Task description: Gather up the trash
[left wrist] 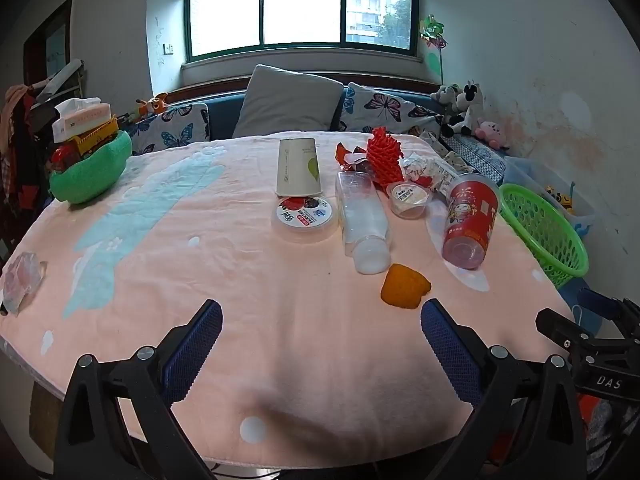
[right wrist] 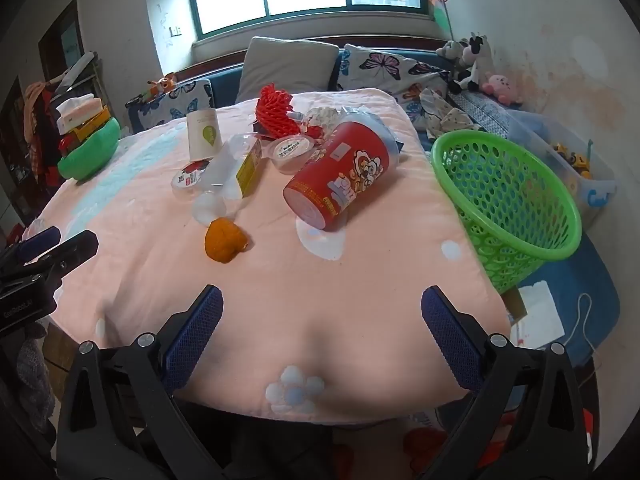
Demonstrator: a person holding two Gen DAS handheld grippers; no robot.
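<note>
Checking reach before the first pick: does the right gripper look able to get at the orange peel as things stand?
Probably yes. The right gripper is open and empty, and bare cloth lies between it and the orange peel. The red cup lies off to the side, clear of that path.

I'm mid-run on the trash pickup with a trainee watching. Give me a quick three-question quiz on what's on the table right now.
1. True or false: the red cup stands upright.
2. Which piece of trash lies nearest the open fingers of the left gripper? A) paper cup B) orange peel C) clear bottle
3. Fill in: the green basket sits off the table's ____ edge, as seen from the right gripper.

Key: 1. False, it lies on its side. 2. B. 3. right.
</note>
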